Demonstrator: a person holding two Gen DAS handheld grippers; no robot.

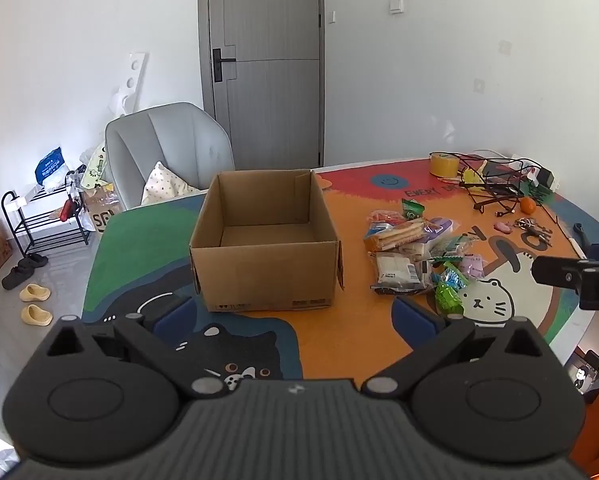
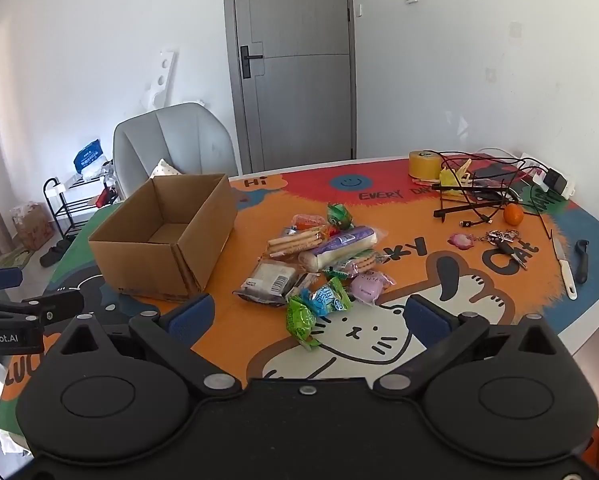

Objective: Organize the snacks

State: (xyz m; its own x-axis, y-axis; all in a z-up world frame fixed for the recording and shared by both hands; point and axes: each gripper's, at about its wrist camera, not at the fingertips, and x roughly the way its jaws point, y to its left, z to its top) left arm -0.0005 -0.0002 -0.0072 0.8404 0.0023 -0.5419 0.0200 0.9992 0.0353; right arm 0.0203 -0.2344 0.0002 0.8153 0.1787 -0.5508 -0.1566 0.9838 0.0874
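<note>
The snacks (image 2: 319,264), a loose heap of crinkly plastic packets in green, blue, purple, pink and clear wrap, lie near the middle of the table, just to the right of the open brown cardboard box (image 1: 265,240). As far as I can see, the box holds nothing, so I judge the sorting has not begun: every packet is still to be picked up and set inside.

My left gripper (image 1: 295,314) hangs in front of the box with its blue-padded fingers spread wide and empty. My right gripper (image 2: 309,316) hovers over the near end of the heap, just as wide and empty.

The table (image 2: 419,248) wears a bright orange, red and blue cartoon-cat cover. Toward its far right corner sit a roll of yellow tape (image 2: 425,165), tangled black cables (image 2: 475,192), a small orange fruit (image 2: 513,214) and a bunch of keys (image 2: 503,240). Beyond the far edge stand a grey upholstered chair (image 1: 171,152), a grey door (image 1: 263,60) and white walls.
</note>
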